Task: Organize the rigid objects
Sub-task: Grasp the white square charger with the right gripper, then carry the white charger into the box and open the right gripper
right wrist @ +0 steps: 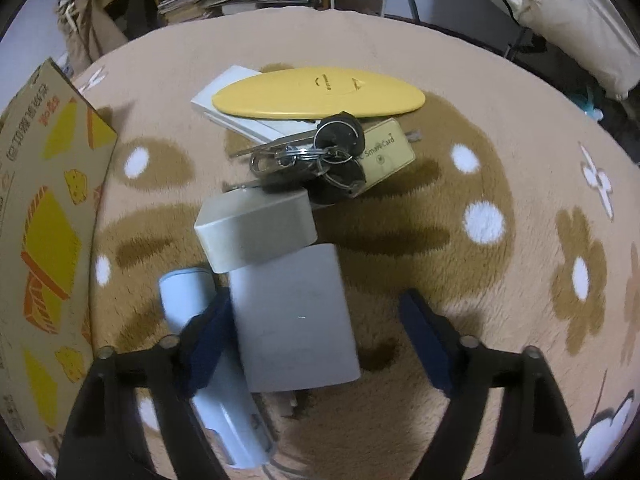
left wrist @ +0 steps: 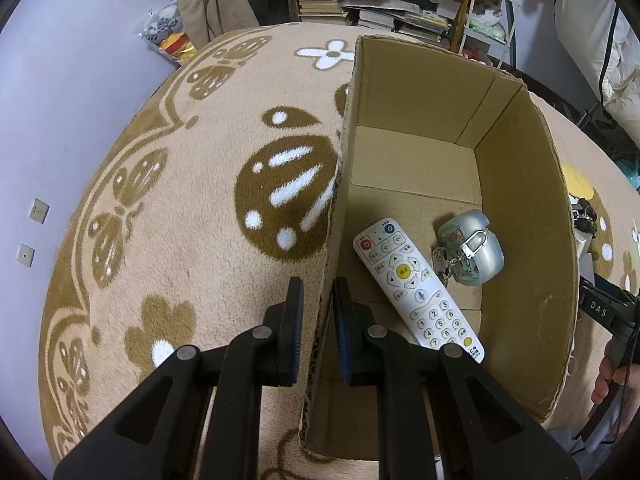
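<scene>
Left wrist view shows the box [left wrist: 516, 216] already holding a remote [left wrist: 416, 284] and a keyring case [left wrist: 474, 246], with the left tongs [left wrist: 316, 292] pinching its wall. Right wrist view has the right tongs [right wrist: 316, 312] spread around a grey block [right wrist: 294, 320] on the rug [right wrist: 500, 112], not yet pinching. I judge it under halfway: the white box [right wrist: 256, 230], tube [right wrist: 188, 296], keys [right wrist: 320, 160], card [right wrist: 390, 150] and yellow case [right wrist: 318, 94] remain.

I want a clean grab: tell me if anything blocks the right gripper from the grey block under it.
Nothing visible does. The grey block lies between the open fingers of the right gripper; a pale blue cylinder lies beside the block, by one finger.
</scene>
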The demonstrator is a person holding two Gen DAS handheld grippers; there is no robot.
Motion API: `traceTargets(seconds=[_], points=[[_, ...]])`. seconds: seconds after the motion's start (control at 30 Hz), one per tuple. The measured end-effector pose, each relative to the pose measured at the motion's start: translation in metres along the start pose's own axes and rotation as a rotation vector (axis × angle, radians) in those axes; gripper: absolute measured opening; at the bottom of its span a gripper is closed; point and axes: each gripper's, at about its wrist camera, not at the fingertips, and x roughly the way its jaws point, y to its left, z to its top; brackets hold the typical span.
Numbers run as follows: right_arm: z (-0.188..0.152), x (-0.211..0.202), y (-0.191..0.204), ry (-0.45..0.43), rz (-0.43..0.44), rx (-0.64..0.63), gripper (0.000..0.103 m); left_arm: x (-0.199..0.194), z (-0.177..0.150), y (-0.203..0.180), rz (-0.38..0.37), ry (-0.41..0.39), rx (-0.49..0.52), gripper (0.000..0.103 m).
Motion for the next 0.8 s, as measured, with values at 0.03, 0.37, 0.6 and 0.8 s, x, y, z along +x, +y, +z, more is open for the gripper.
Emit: traceTargets(seconds=[0.03, 0.37, 0.6, 0.8], points=[[-0.001, 0.000, 0.001, 0.001, 0.001, -0.009, 0.063, 0.000, 0.000, 0.000, 0.001, -0.001, 0.002, 0.015], [-0.011, -0.009, -0.003, 0.015, -0.048, -0.017, 0.056, -0.001, 0.000, 0.000, 0.000, 0.001, -0.001, 0.015], [-0.005, -0.025, -0.020, -0.018, -0.031, 0.064, 0.056, -0.001, -0.001, -0.002, 0.008, -0.003, 0.003, 0.015], [0.003, -0.044, -0.016, -0.071, 0.021, 0.060, 0.056, -0.002, 0.000, -0.002, 0.004, -0.001, -0.002, 0.015]])
